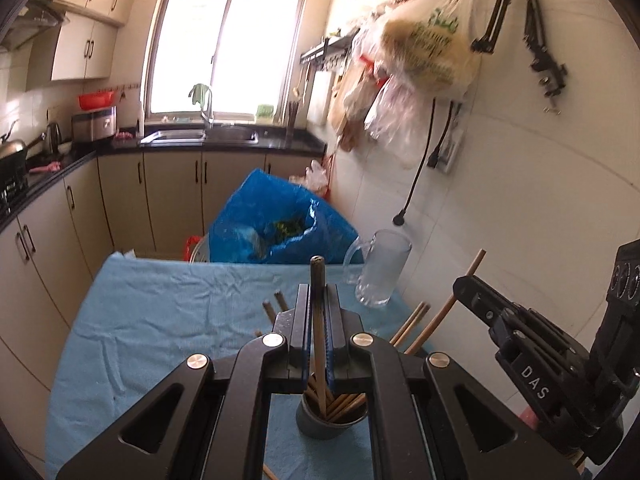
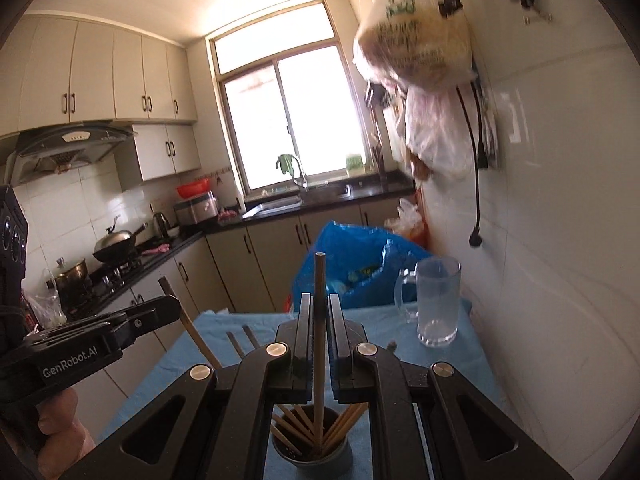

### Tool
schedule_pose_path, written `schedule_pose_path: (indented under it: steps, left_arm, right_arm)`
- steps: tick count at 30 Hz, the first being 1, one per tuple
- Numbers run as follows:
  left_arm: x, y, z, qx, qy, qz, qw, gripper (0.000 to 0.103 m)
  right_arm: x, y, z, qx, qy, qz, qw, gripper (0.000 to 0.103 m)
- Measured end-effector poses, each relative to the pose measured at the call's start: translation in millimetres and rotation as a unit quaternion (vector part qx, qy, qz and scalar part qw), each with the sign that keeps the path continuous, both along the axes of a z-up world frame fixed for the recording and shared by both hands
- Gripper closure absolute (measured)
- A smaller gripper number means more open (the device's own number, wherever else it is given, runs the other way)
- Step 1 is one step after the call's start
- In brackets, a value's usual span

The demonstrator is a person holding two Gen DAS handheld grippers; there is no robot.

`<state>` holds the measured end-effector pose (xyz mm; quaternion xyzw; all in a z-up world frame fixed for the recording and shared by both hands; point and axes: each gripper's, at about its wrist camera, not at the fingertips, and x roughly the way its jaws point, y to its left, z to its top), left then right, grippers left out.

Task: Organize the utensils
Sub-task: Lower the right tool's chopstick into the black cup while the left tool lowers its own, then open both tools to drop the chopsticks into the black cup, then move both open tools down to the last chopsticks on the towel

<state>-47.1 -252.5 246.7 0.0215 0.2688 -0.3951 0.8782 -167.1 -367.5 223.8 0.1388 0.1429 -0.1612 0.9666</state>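
Note:
A dark grey cup point(image 1: 332, 420) holding several wooden chopsticks stands on the blue cloth point(image 1: 160, 320), right below both grippers; it also shows in the right wrist view point(image 2: 316, 452). My left gripper point(image 1: 319, 300) is shut on one upright chopstick point(image 1: 318, 276) whose lower end is in the cup. My right gripper point(image 2: 320, 312) is shut on another upright chopstick point(image 2: 319, 280) above the cup. The right gripper point(image 1: 516, 332) shows at the right of the left wrist view, gripping its chopstick point(image 1: 460, 296). The left gripper point(image 2: 132, 324) shows at the left of the right wrist view.
A clear glass mug point(image 1: 380, 268) stands at the cloth's far right corner, near the white tiled wall point(image 1: 540, 200); it also shows in the right wrist view point(image 2: 436, 300). A blue plastic bag point(image 1: 276, 220) sits behind the table. Kitchen counters and cabinets run along the left.

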Motion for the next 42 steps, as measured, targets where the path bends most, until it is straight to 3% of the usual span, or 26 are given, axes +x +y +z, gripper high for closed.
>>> schedule_pose_path:
  steps: [7, 9, 11, 12, 16, 18, 20, 24, 27, 33, 35, 40, 42]
  left_arm:
    - [10.8, 1.0, -16.6, 0.007, 0.019, 0.010, 0.9997, 0.097]
    - [11.9, 3.6, -17.5, 0.008, 0.023, 0.014, 0.9996, 0.094]
    - [11.5, 6.9, -15.7, 0.005, 0.025, 0.017, 0.9995, 0.084]
    - [11.1, 8.6, -14.0, 0.003, 0.025, 0.019, 0.9995, 0.079]
    - [0.9, 25.4, -5.5, -0.007, 0.014, 0.029, 0.9995, 0.077]
    - [-3.7, 39.6, -2.9, -0.014, 0.016, 0.038, 0.9990, 0.069]
    - [-9.0, 61.1, -3.0, -0.020, 0.016, 0.051, 0.9984, 0.068]
    - [-14.6, 98.2, -16.7, -0.014, 0.031, 0.075, 0.9966, 0.065]
    - [-14.0, 126.3, -42.2, 0.001, 0.066, 0.096, 0.9932, 0.065]
    - [-10.8, 175.9, -117.3, 0.058, 0.138, 0.155, 0.9764, 0.065]
    - [-5.8, 190.4, -140.7, 0.073, 0.167, 0.173, 0.9679, 0.065]
    - [6.6, 221.7, -184.1, 0.076, 0.240, 0.210, 0.9449, 0.065]
    - [16.0, 228.2, -200.1, 0.065, 0.290, 0.205, 0.9326, 0.065]
  right_arm:
    - [5.5, -6.3, -10.8, 0.015, 0.016, -0.004, 1.000, 0.094]
    - [3.1, -7.3, -9.7, 0.020, 0.014, -0.002, 1.000, 0.083]
    - [-2.3, -7.1, -6.8, 0.020, 0.006, -0.007, 1.000, 0.063]
    - [-6.0, -6.4, -4.6, 0.019, 0.000, -0.008, 1.000, 0.063]
    - [-30.2, 0.0, 6.0, 0.017, -0.021, -0.012, 1.000, 0.063]
    - [-43.3, 4.0, 7.6, 0.021, -0.027, -0.007, 0.999, 0.063]
    - [-55.9, 8.9, 5.3, 0.027, -0.028, -0.002, 0.999, 0.063]
    - [-70.9, 23.2, -15.4, 0.045, -0.010, 0.026, 0.999, 0.063]
    - [-71.7, 38.3, -48.7, 0.064, 0.027, 0.048, 0.996, 0.063]
    - [-56.1, 55.5, -119.0, 0.114, 0.102, 0.071, 0.986, 0.063]
    - [-51.5, 58.6, -137.6, 0.108, 0.120, 0.059, 0.985, 0.063]
    - [-45.7, 52.2, -178.4, 0.115, 0.150, 0.022, 0.982, 0.063]
    - [-45.2, 44.4, -191.1, 0.135, 0.158, 0.016, 0.978, 0.063]
